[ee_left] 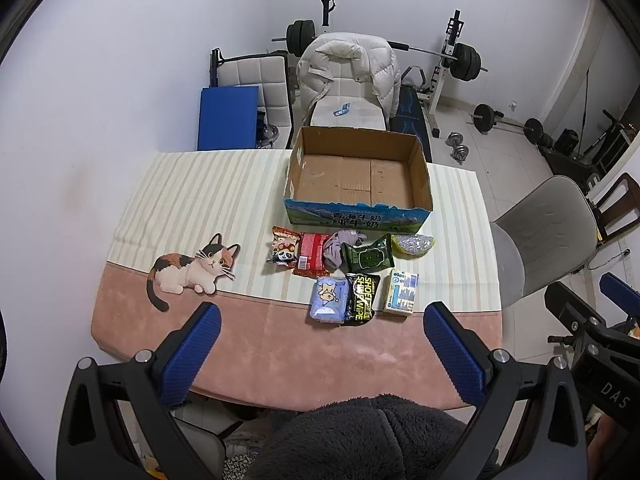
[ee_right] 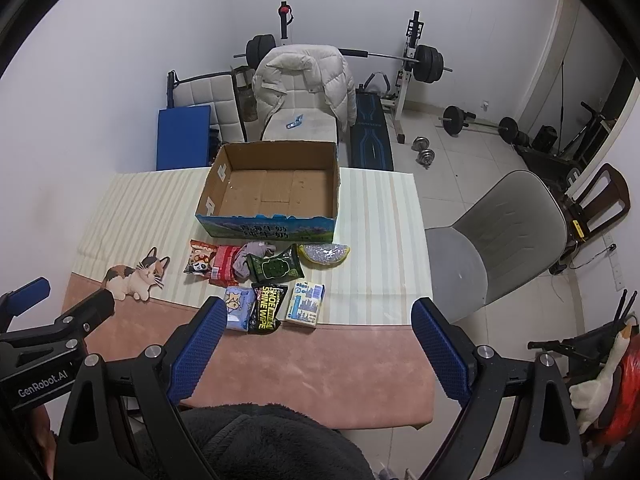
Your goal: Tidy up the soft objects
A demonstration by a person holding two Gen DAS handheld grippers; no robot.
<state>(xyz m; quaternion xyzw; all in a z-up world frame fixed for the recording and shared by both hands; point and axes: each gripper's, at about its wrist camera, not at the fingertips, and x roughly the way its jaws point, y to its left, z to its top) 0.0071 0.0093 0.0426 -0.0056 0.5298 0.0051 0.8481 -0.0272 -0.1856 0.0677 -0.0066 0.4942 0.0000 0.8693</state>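
An empty cardboard box [ee_left: 418, 168] [ee_right: 208, 194] with a blue printed front stands at the table's far side. In front of it lie several soft packs: a panda snack bag [ee_left: 284, 249] [ee_right: 198, 259], a red pack [ee_left: 314, 254] [ee_right: 224, 264], a purple cloth [ee_left: 340, 246] [ee_right: 250, 258], a dark green wipes pack [ee_left: 368, 255] [ee_right: 276, 268], a yellow-rimmed pouch [ee_left: 414, 245] [ee_right: 325, 255], a light blue tissue pack [ee_left: 328, 299] [ee_right: 237, 305], a black shoe-wipe pack [ee_left: 363, 299] [ee_right: 267, 308] and a cream tissue pack [ee_left: 401, 291] [ee_right: 306, 304]. My left gripper [ee_left: 322, 322] and right gripper [ee_right: 316, 314] hover open above the near edge, holding nothing.
The table [ee_left: 200, 200] wears a striped and pink cloth with a printed cat [ee_left: 192, 268]. A grey chair [ee_right: 500, 240] stands at the right, a white chair with a puffer jacket [ee_left: 348, 68] behind the box. Weights and a bench fill the floor beyond. A dark fleece garment [ee_left: 360, 436] is below.
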